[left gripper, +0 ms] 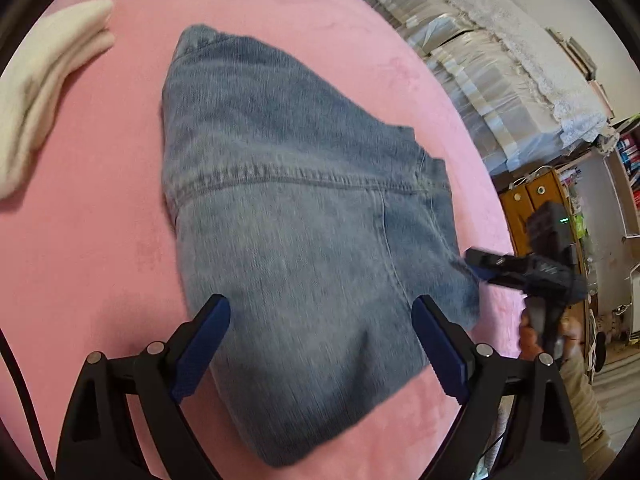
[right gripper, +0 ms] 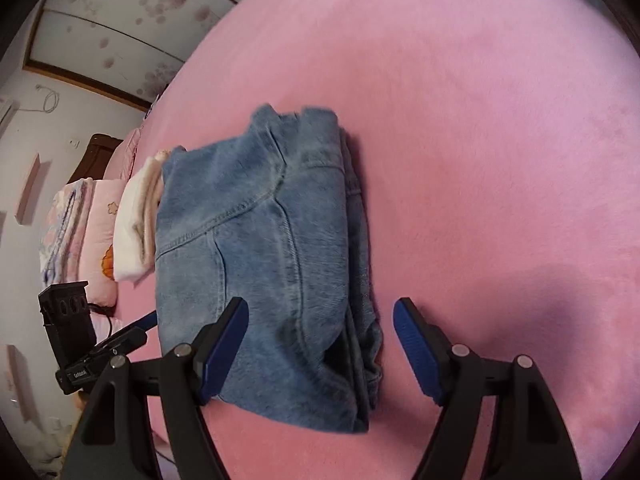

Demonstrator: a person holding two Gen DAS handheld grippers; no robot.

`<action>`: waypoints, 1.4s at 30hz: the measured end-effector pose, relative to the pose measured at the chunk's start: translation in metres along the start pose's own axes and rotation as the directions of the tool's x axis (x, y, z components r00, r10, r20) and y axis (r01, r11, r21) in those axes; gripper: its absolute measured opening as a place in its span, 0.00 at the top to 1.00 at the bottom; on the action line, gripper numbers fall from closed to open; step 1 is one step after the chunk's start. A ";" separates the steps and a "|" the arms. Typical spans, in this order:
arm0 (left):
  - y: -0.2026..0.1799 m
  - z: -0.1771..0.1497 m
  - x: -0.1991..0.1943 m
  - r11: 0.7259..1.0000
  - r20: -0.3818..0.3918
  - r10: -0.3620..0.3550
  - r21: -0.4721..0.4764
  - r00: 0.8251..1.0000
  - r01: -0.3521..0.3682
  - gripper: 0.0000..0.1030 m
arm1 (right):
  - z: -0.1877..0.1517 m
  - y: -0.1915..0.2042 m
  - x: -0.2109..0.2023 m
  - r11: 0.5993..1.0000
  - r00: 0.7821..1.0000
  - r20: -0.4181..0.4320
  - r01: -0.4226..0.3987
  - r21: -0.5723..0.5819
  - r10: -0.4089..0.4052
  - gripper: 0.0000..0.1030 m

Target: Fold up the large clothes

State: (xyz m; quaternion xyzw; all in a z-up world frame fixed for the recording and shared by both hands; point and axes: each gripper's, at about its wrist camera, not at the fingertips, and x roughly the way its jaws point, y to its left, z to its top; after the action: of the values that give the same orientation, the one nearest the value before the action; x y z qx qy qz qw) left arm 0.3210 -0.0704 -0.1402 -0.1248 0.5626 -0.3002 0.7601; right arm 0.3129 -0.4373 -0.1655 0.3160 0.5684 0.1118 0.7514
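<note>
A pair of blue jeans (left gripper: 296,220) lies folded into a thick stack on the pink bed cover (left gripper: 100,240). In the right wrist view the jeans (right gripper: 264,260) show stacked layers at their right edge. My left gripper (left gripper: 320,344) is open, its jaws spread wide just above the near end of the jeans, empty. My right gripper (right gripper: 320,352) is open too, jaws wide over the near edge of the stack, empty. The right gripper also shows in the left wrist view (left gripper: 480,264) at the jeans' right edge. The left gripper shows in the right wrist view (right gripper: 140,326) beside the jeans' left edge.
A folded white garment (left gripper: 44,80) lies on the bed left of the jeans; it also shows in the right wrist view (right gripper: 136,224). Pillows (right gripper: 80,232) lie at the bed's head. Stacked bedding (left gripper: 500,80) and a wooden cabinet (left gripper: 528,200) stand beyond the bed.
</note>
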 end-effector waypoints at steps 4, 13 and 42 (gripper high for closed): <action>0.008 0.009 0.005 1.000 0.007 -0.018 -0.006 1.000 0.018 0.11 | 0.003 -0.009 0.031 0.996 0.993 -0.078 -0.091 0.010 0.092 0.27; 0.019 0.015 0.007 0.999 0.013 -0.038 -0.015 0.999 0.038 0.11 | 0.015 0.013 0.059 0.969 0.971 -0.088 -0.232 -0.090 0.224 0.25; 0.005 0.023 0.046 0.984 -0.086 0.175 -0.014 0.981 -0.177 0.44 | 0.015 0.036 0.057 0.975 0.994 -0.008 -0.104 -0.198 0.105 0.69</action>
State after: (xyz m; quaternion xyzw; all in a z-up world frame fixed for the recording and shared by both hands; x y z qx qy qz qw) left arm 0.3528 -0.0977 -0.1711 -0.0699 0.6061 -0.2309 0.7579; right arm 0.3523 -0.3845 -0.1861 0.2693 0.5361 0.2067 0.7729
